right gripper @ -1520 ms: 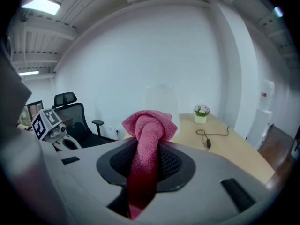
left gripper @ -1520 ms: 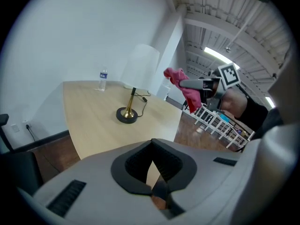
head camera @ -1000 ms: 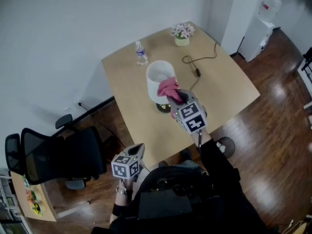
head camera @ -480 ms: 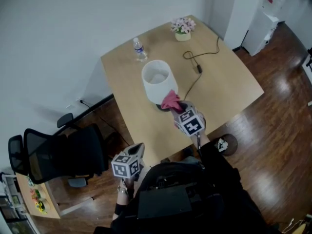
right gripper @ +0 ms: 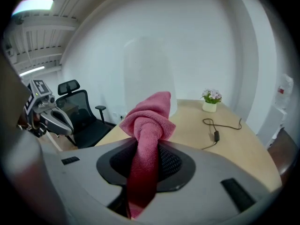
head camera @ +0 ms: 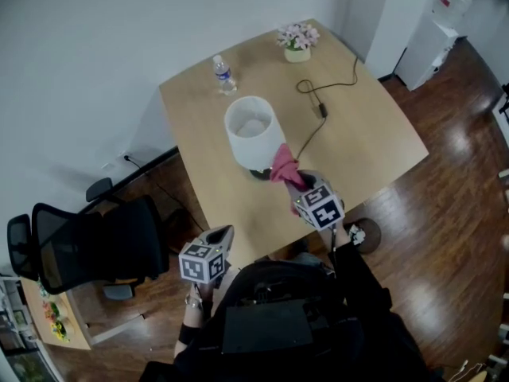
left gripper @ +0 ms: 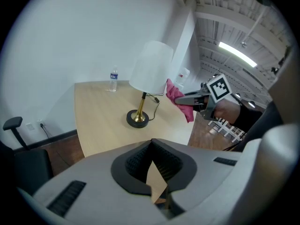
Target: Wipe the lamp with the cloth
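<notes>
There are two tools, the left tool (head camera: 226,232) and the right tool (head camera: 294,181), one lamp (head camera: 253,136), one pink cloth (head camera: 283,164), one water bottle (head camera: 222,73), one pot of flowers (head camera: 297,40), one cable (head camera: 320,111), one tabletop (head camera: 366,134), one black office chair (head camera: 103,241) and one white water dispenser (head camera: 433,38).

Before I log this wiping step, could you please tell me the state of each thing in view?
lamp: upright on table.
cloth: bunched, clamped in right gripper, beside the lamp.
right gripper: shut on cloth.
left gripper: shut, empty.
water bottle: upright, capped.
cord: loose on table.
flower pot: upright.
</notes>
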